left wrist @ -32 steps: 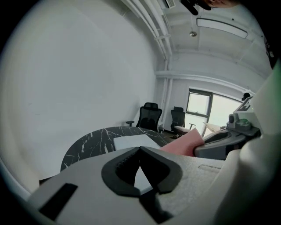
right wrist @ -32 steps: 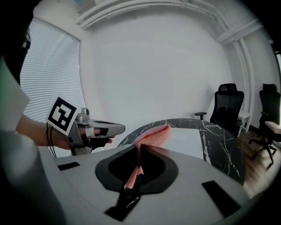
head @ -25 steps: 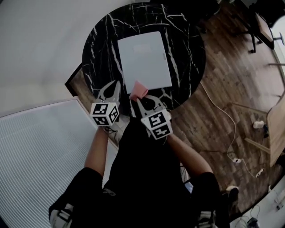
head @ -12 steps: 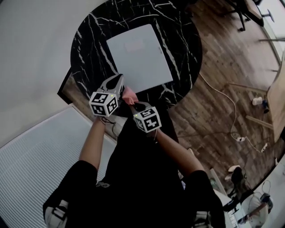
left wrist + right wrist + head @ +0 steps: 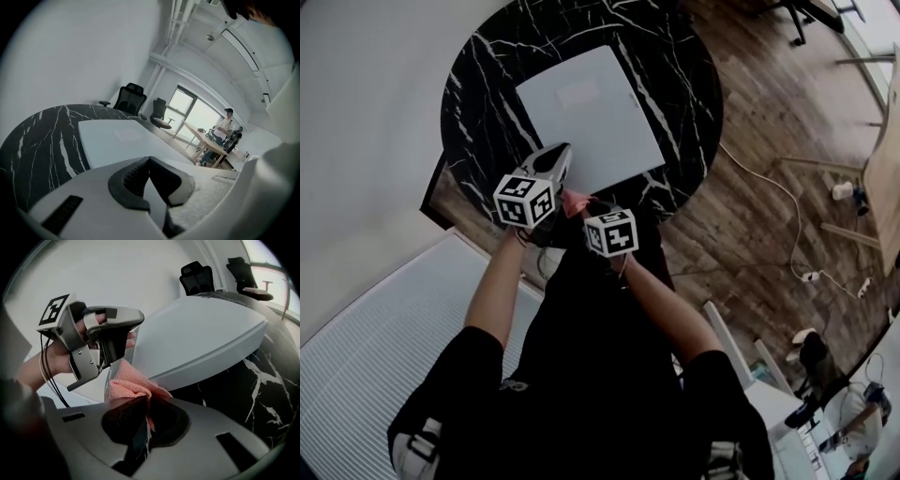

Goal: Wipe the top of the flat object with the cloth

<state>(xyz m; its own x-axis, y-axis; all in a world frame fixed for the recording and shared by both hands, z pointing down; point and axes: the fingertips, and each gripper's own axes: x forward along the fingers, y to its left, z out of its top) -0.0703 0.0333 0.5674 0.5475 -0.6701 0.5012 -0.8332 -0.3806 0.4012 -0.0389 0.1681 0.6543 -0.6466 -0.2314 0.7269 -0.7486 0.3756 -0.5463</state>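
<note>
Obs. from beside the table.

Round black marble-look table (image 5: 478,103), white veins, on wood floor (image 5: 769,141). Flat object (image 5: 586,117): white, rectangular, lies flat at approx. centre of tabletop, turned a bit askew to the person.

L gripper (image 5: 561,155): jaws pressed together, nothing betw. them; own view shows pads meeting, w/ only table + flat object beyond. Tips sit over the near-left corner of the flat object. Contact w/ it: can't tell. Points toward far side.

R gripper (image 5: 584,206): jaws clamped on cloth (image 5: 574,200). Cloth is pink, knit texture, bunched. A fold pokes out ahead of the jaws and a thin strip runs down betw. the pads. Cloth is at near edge of table, just beside near edge of flat object, off its top surface. Whether it touches that edge is unclear in every view.

The two grippers are close, side by side, L one to the left and slightly farther; cloth lies betw. them. R gripper view shows L gripper upper left, hand (image 5: 54,359) wrapped on its grip, marker cube on top.

Person (image 5: 600,375): black top, both forearms reaching to near table edge.

Bkgd:
- black office chairs (image 5: 129,97) beyond far side of table
- white ribbed panel (image 5: 375,347) near-left
- second person (image 5: 227,124) at a wooden desk by window (image 5: 197,110), far right
</note>
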